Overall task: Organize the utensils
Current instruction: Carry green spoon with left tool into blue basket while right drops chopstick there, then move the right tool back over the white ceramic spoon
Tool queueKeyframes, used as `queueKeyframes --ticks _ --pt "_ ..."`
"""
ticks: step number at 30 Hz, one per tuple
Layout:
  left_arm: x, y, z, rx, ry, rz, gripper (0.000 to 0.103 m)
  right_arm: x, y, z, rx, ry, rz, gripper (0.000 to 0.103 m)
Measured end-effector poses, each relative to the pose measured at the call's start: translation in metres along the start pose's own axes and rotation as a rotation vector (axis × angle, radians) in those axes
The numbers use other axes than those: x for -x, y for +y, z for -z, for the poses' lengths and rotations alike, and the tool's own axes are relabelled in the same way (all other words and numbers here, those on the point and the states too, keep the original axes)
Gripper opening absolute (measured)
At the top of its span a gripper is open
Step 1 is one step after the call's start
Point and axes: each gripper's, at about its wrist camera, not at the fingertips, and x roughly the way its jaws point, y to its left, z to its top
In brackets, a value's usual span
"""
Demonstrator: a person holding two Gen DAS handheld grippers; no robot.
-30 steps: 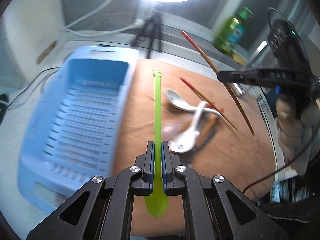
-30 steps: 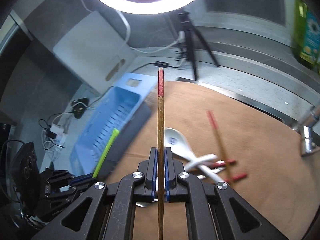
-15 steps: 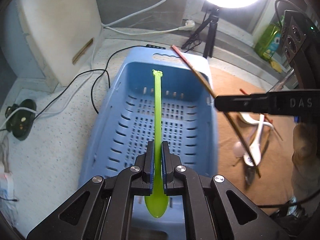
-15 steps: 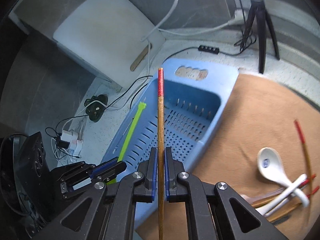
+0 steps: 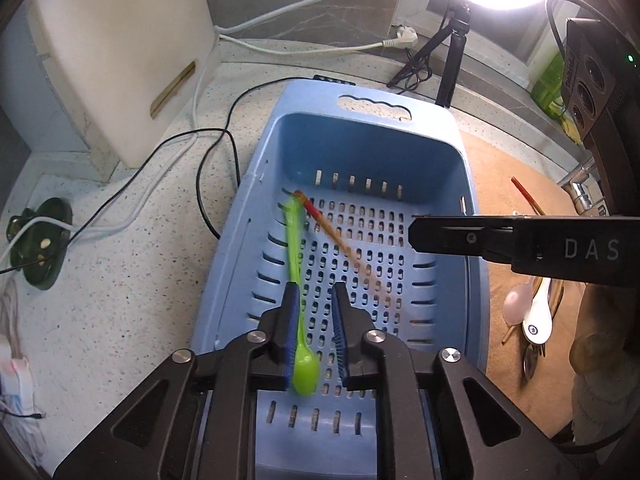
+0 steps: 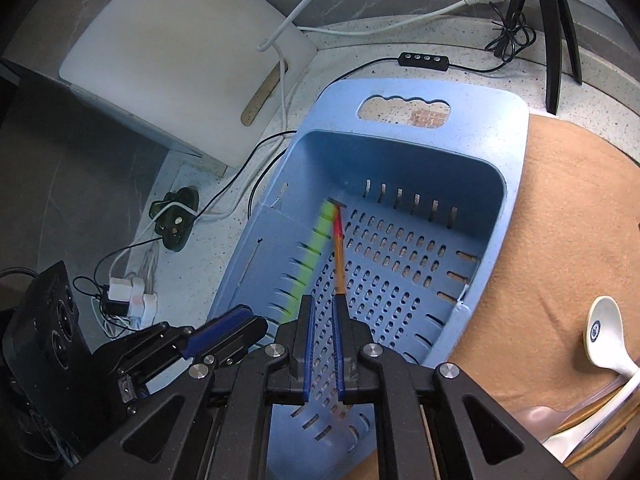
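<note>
A blue slotted basket (image 5: 452,136) (image 6: 512,148) sits on the counter beside a brown mat. My left gripper (image 5: 314,300) is open above it; the green spoon (image 5: 296,256) is blurred, free of the pads, tip against the basket's far wall. My right gripper (image 6: 323,312) is open too; the red-tipped wooden chopstick (image 6: 338,248) (image 5: 340,240) is blurred and dropping into the basket beside the green spoon (image 6: 316,248). In the left wrist view the right gripper's finger (image 5: 520,240) reaches in from the right.
White ceramic spoons (image 5: 538,316) (image 6: 604,336), chopsticks (image 5: 526,196) and other utensils lie on the brown mat (image 6: 560,208) to the right. A white board (image 5: 120,48), cables, a ring-light tripod (image 5: 448,60) and a power strip stand around the basket.
Both grippers have opened over the basket. The green spoon and the chopstick have left the pads and are falling into the basket. Earlier both moved left from the mat.
</note>
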Motion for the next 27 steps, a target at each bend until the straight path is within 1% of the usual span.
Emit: queueKeyframes --ticks 7,9,13,15,17,20,22,23,24,26,27 --pt "0.012 0.0 0.002 -0.015 -0.028 0.0 0.015 0.017 0.005 0.006 0.036 -0.03 -0.001 0.01" --pt "0.018 -0.003 0.004 -0.023 -0.042 -0.001 0.015 0.025 0.004 0.01 0.054 -0.044 0.006 0.015" --pt "0.031 -0.011 0.01 -0.027 -0.068 0.0 0.015 0.048 -0.005 0.022 0.088 -0.088 0.019 0.021" --pt "0.04 -0.016 0.014 -0.024 -0.084 0.005 0.015 0.061 -0.011 0.027 0.104 -0.107 0.02 0.027" --pt "0.049 -0.023 0.019 -0.021 -0.098 0.008 0.015 0.076 -0.021 0.034 0.124 -0.124 0.022 0.029" --pt "0.062 -0.038 0.028 -0.014 -0.117 0.017 0.015 0.103 -0.04 0.044 0.153 -0.16 0.029 0.03" --pt "0.069 -0.05 0.035 -0.004 -0.126 0.033 0.015 0.122 -0.058 0.05 0.15 -0.191 0.005 0.031" --pt "0.071 -0.056 0.039 0.007 -0.127 0.043 0.015 0.131 -0.068 0.052 0.142 -0.205 -0.011 0.033" --pt "0.072 -0.062 0.042 0.015 -0.129 0.05 0.015 0.141 -0.08 0.054 0.13 -0.218 -0.023 0.038" --pt "0.073 -0.077 0.051 0.027 -0.127 0.08 0.015 0.156 -0.1 0.056 0.126 -0.227 -0.022 0.04" --pt "0.071 -0.086 0.055 0.038 -0.119 0.097 0.017 0.163 -0.11 0.057 0.141 -0.225 -0.004 0.04"
